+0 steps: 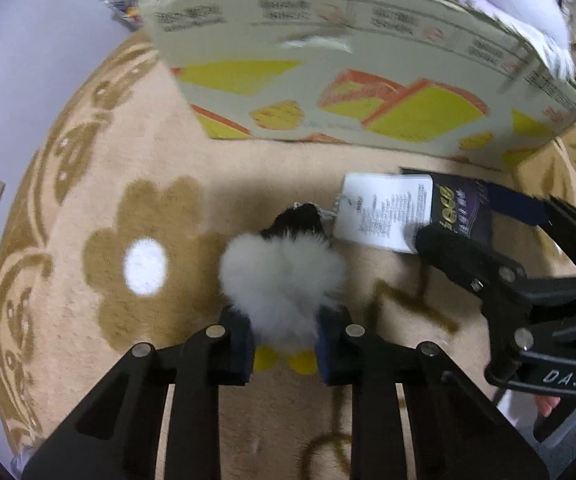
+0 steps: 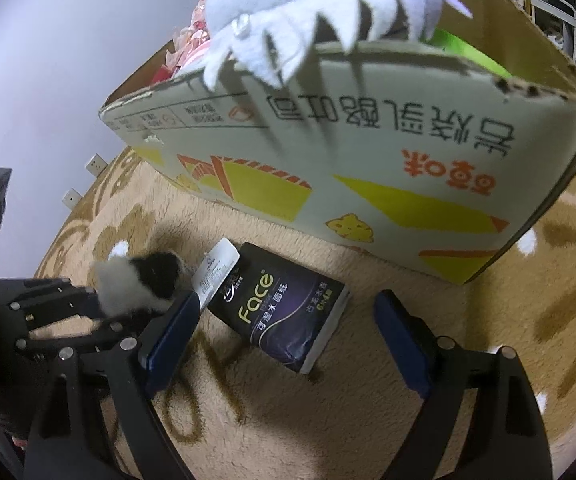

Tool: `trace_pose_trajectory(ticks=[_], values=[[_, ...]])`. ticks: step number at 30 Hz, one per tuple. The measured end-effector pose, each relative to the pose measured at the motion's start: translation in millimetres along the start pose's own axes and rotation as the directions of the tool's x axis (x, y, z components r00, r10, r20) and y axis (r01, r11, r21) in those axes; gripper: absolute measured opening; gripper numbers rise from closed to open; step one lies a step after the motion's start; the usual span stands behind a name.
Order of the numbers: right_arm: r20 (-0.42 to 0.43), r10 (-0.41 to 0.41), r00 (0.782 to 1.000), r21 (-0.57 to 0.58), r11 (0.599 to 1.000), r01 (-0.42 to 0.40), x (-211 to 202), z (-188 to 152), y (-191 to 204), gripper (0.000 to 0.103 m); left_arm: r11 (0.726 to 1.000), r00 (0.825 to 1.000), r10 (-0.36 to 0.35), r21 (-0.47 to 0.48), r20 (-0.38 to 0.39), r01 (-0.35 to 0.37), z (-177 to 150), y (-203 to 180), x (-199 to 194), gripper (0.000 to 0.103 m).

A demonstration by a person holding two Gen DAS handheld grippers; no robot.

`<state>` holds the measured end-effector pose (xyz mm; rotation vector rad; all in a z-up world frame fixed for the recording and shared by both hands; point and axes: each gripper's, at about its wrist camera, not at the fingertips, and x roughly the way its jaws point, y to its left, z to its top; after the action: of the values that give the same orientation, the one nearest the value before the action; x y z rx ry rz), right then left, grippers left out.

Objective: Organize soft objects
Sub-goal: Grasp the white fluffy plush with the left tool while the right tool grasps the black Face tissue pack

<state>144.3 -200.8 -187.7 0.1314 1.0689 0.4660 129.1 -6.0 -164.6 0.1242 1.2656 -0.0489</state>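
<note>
On rug (image 1: 192, 360), one penguin plush (image 1: 284, 276), one tissue pack (image 2: 288, 312)

Left tongs (image 1: 286, 344) pointing steeply down, pads clamped; right tongs (image 2: 288, 332) angled down, jaws wide

Plush shark (image 2: 312, 4) cropped by top edge; box (image 1: 348, 60) print blurred.

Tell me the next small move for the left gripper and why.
Probably lift the plush penguin toward the cardboard box. The left gripper has its pads pressed into the toy's white body on the rug, and the box behind already holds a soft toy.
</note>
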Motion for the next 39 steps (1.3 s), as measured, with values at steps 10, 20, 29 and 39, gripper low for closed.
trace_pose_trajectory(ticks=[10, 20, 29, 39], values=[[-0.006, -0.066, 0.998, 0.005, 0.998, 0.066, 15.6, 0.2, 13.3, 0.095, 0.998, 1.000, 0.016, -0.063, 0.019, -0.015, 10.7, 16.9, 3.6, 0.021], [-0.001, -0.108, 0.994, 0.014, 0.994, 0.108, 23.9, 1.1, 17.9, 0.100, 0.997, 1.000, 0.019, -0.076, 0.023, -0.017, 7.1, 25.7, -3.1, 0.021], [0.001, -0.147, 0.989, -0.011, 0.989, 0.147, 29.2, 2.3, 25.6, 0.098, 0.997, 1.000, 0.017, -0.075, 0.021, -0.016, 9.4, 22.5, 2.0, 0.021], [0.038, -0.189, 0.981, -0.001, 0.982, 0.189, 19.9, 3.0, 21.0, 0.082, 0.998, 0.999, 0.030, -0.050, 0.033, -0.028, 9.7, 19.5, 0.9, 0.021]])
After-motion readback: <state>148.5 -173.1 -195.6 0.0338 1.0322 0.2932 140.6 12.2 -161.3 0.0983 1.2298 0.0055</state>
